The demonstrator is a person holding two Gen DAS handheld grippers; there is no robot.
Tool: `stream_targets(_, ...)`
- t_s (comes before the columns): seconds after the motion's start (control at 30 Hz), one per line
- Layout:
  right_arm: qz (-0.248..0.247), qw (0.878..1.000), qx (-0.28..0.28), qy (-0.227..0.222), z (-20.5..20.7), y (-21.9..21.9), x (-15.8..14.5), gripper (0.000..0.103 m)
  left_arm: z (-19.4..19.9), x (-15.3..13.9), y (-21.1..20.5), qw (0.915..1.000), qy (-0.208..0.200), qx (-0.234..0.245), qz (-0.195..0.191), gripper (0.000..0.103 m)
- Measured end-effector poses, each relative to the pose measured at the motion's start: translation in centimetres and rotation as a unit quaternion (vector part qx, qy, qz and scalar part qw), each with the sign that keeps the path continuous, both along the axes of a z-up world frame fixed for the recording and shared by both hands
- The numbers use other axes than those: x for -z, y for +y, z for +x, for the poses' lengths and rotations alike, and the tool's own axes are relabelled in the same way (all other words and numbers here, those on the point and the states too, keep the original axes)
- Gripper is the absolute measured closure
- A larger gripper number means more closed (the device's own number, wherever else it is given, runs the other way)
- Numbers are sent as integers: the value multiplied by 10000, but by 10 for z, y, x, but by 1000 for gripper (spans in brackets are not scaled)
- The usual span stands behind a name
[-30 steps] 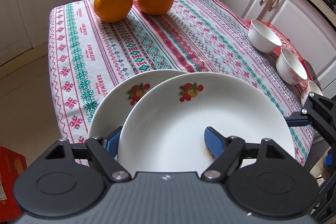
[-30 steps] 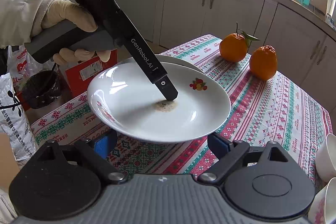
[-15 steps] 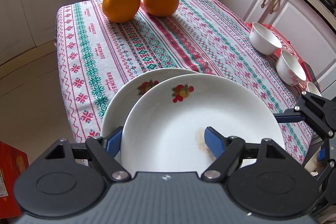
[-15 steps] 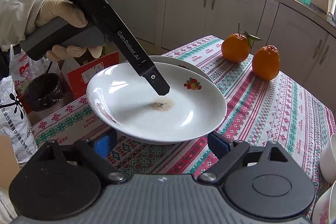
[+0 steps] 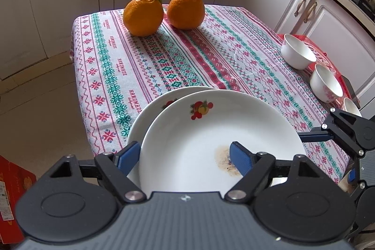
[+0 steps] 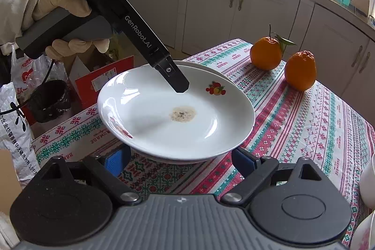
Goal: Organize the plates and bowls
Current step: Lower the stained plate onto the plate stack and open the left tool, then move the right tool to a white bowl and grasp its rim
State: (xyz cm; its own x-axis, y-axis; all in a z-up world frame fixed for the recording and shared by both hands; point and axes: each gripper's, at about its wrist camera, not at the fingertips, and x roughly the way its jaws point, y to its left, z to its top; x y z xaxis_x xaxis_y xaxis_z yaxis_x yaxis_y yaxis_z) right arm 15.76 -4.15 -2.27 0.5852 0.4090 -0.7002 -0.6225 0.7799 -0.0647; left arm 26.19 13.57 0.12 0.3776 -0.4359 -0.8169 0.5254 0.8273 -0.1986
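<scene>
Left gripper [image 5: 185,155]: its jaws have just been opening; one blue finger is over the top plate [image 5: 211,128], one outside its rim; not squeezing.
Top plate: sits on the bottom plate [image 5: 150,114], with a brown stain [image 6: 182,114] in its middle.
Right gripper [image 6: 180,162]: jaws wide apart, holding nothing, just beside the plates' near rim.
Bowls [image 5: 297,54]: three in a row at the tablecloth's [image 5: 187,57] right edge.
Oranges [image 5: 143,15]: two at the far end.

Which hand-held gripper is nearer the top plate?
Left. The left hand-held gripper hangs just above the top plate, rim between its fingers; the right hand-held gripper sits open just short of its rim.
</scene>
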Motion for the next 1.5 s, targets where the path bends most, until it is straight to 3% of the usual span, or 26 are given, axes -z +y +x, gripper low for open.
stream_targets(0.13, -10, 9999, 90, -74, -3, -4, -3, 0, -3, -1, -4, 9998, -172, 8, 116, 17)
stream_targets(0.33, -43, 9997, 223, -101, -8, -16, -6, 0, -10, -3, -12, 9986, -456, 93, 235, 14)
stream_targets(0.5, -43, 9990, 432, -71, -12, -31, -8, 0, -23, -9, -23, 9944, -941, 107, 467, 13)
stream_targets(0.93, 102, 9930, 1145, -269, -25, -74, -21, 0, -84, -35, -66, 9843, -1742, 288, -48, 9)
stream_targets(1.07, 244, 9902, 1319, -383, -34, -93, -26, 0, -107, -37, -82, 9804, -1932, 252, -288, 3)
stream_targets(1.5, 159, 9745, 2180, -515, -81, -175, -27, 0, -163, -8, -151, 9763, -2052, 297, -619, 1)
